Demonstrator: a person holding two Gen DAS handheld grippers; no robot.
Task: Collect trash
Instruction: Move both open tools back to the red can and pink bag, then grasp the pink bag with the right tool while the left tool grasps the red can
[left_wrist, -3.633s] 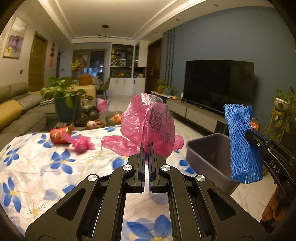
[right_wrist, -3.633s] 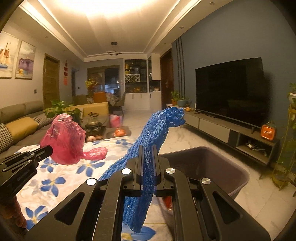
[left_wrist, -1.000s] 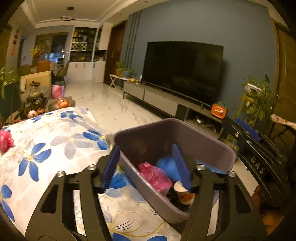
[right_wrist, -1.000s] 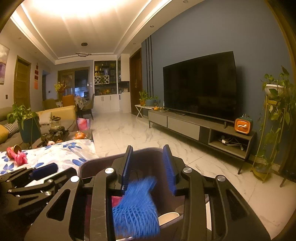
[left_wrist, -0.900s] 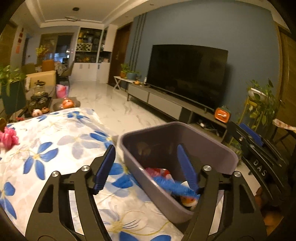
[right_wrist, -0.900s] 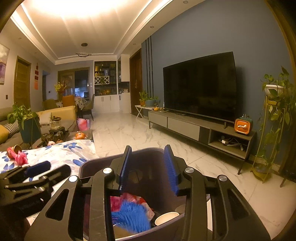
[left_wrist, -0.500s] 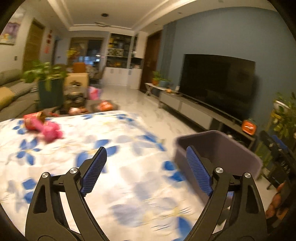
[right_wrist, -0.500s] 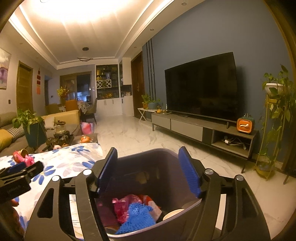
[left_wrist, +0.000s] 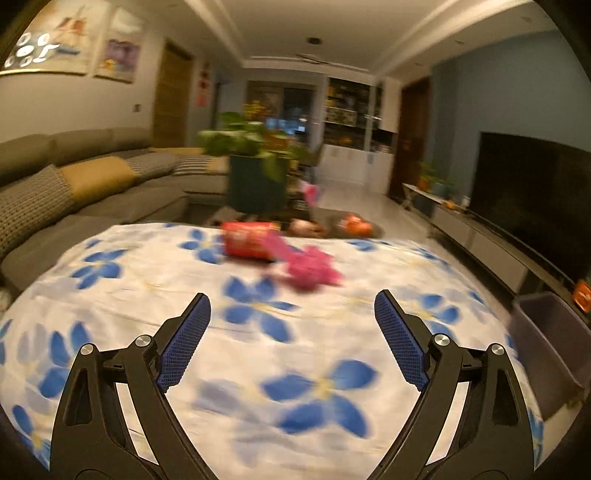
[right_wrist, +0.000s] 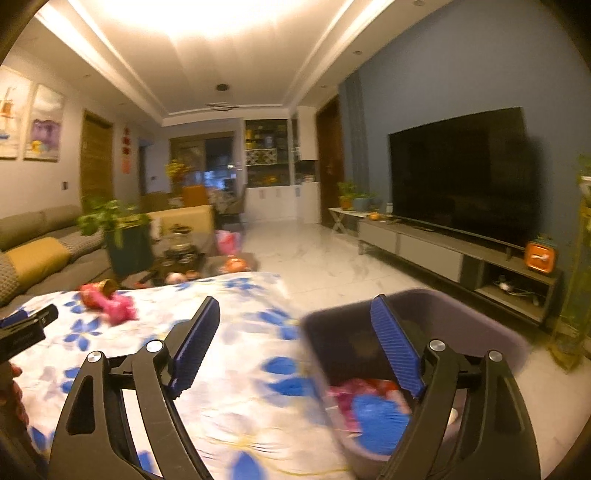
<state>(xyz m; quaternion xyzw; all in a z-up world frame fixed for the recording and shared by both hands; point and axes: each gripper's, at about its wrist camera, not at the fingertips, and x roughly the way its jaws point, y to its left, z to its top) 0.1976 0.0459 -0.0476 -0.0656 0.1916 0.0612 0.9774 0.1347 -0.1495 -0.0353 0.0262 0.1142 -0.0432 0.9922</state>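
My left gripper (left_wrist: 291, 332) is open and empty over the flowered tablecloth (left_wrist: 221, 354), pointing at a crumpled pink bag (left_wrist: 314, 271) and a red snack can (left_wrist: 249, 243) lying at the far side. My right gripper (right_wrist: 295, 343) is open and empty at the table's right edge, beside the grey bin (right_wrist: 480, 332). The bin holds a blue foam net (right_wrist: 376, 413) and a pink bag (right_wrist: 351, 393). The pink bag (right_wrist: 118, 308) and can (right_wrist: 96, 290) on the table also show in the right wrist view. The bin's corner (left_wrist: 543, 332) shows in the left wrist view.
A sofa (left_wrist: 74, 188) and a potted plant (left_wrist: 255, 177) stand beyond the table. A low coffee table with fruit (right_wrist: 207, 258) lies behind it. A TV (right_wrist: 461, 173) on a long console (right_wrist: 443, 254) lines the right wall, with marble floor between.
Both grippers dropped their trash into the bin and opened wide. The left one has swung left toward the pink bag and can. The right one has drawn back from the bin.
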